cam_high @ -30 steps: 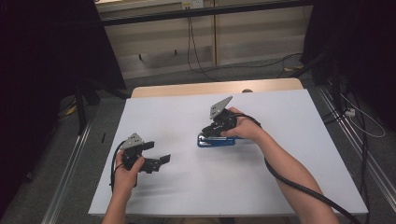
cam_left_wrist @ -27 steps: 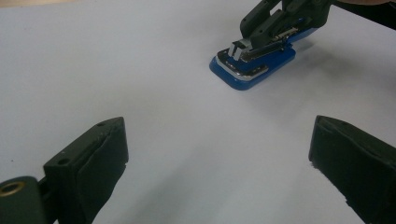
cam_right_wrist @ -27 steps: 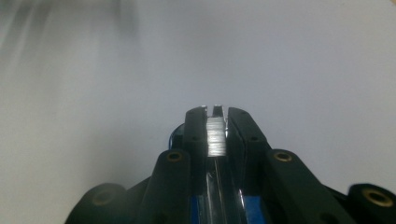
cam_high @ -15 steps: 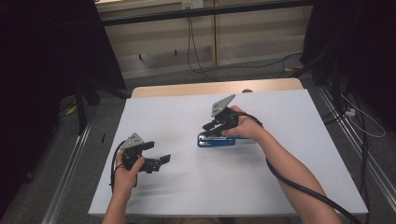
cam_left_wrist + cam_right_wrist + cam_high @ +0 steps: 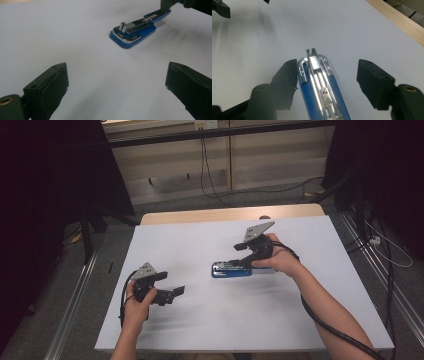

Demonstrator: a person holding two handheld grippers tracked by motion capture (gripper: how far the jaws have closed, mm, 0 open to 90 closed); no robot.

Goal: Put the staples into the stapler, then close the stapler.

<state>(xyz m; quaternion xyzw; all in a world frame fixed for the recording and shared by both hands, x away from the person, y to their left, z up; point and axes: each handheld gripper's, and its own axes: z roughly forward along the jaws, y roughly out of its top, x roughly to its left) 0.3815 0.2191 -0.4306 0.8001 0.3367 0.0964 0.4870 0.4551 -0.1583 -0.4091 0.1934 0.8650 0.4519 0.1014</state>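
On the white-covered table (image 5: 300, 320) lies a blue stapler with a silver metal top (image 5: 231, 269); the right tongs (image 5: 325, 82) straddle it, jaws apart, while the left tongs (image 5: 117, 87) gape, well apart from it.

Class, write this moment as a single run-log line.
left gripper: open, holds nothing | right gripper: open, jaws astride blue stapler | stapler: flat on white table

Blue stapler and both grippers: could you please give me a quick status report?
Left gripper open, holding nothing, apart from stapler. Right gripper open, jaws straddling the blue stapler, not clamped. Stapler flat on the white table. Nothing in the way.
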